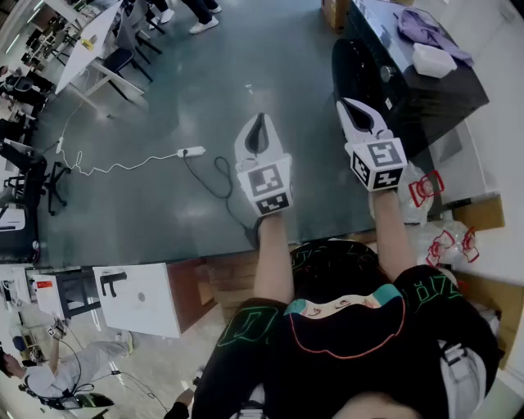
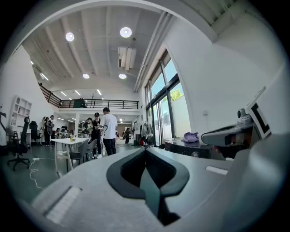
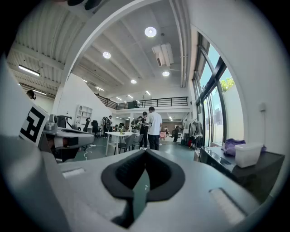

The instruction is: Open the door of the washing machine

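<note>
The washing machine (image 1: 426,98) is the dark appliance at the upper right of the head view, with its black front (image 1: 358,67) facing the open floor. A purple cloth (image 1: 422,24) and a white box (image 1: 432,59) lie on its top. My right gripper (image 1: 348,105) is held level just left of the machine's front, shut and empty. My left gripper (image 1: 259,123) is further left over the floor, also shut and empty. The left gripper view shows shut jaws (image 2: 146,149) with the machine (image 2: 188,148) ahead to the right. The right gripper view shows shut jaws (image 3: 145,152) and the machine's top (image 3: 235,170) close on the right.
A white power strip with its cable (image 1: 191,151) lies on the grey floor ahead. A white table with chairs (image 1: 98,33) stands far left. People (image 2: 108,131) stand far across the room. Plastic bags (image 1: 426,188) and a white cabinet (image 1: 135,299) sit near my feet.
</note>
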Available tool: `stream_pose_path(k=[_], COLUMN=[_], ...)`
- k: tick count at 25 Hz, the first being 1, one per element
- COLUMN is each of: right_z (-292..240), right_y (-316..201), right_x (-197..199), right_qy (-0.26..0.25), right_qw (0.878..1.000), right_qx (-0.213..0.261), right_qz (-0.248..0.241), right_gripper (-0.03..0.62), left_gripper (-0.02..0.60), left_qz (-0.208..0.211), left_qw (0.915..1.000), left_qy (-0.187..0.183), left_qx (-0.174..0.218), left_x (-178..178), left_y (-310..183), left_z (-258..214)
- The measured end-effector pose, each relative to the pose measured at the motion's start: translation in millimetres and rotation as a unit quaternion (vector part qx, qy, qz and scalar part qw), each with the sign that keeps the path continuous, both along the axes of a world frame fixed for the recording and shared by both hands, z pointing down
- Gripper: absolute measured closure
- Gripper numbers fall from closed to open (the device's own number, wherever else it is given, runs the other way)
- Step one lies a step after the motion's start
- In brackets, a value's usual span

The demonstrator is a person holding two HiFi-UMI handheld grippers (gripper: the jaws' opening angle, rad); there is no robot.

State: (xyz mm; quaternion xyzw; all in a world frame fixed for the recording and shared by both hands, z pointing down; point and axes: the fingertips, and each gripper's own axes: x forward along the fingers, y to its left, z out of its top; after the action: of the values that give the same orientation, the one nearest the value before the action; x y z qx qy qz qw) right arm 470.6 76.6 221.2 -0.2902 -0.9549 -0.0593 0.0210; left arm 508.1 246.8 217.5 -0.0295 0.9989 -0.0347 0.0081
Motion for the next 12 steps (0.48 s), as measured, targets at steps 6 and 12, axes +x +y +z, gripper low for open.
stream_pose_path(k=[6,12], right_z=[-0.3,16.0], right_y=[-1.2,-16.6], right_x=[-1.0,-17.9], right_qy=[0.002,0.026], right_qw=[1.000,0.999], right_qx=[-0.016,-0.003], right_qz=[0.016,0.047], right_gripper=[0.591,0.591], left_gripper=[0.571,0.571], left_qz=[0.007,0.025], left_qw=[0.9999,0.9993], left_qy=[0.010,0.027], left_qx=[0.002,0.005], left_x=[-1.3,-17.5], left_y=[1.6,-6.7], left_z=[6.0,18.2])
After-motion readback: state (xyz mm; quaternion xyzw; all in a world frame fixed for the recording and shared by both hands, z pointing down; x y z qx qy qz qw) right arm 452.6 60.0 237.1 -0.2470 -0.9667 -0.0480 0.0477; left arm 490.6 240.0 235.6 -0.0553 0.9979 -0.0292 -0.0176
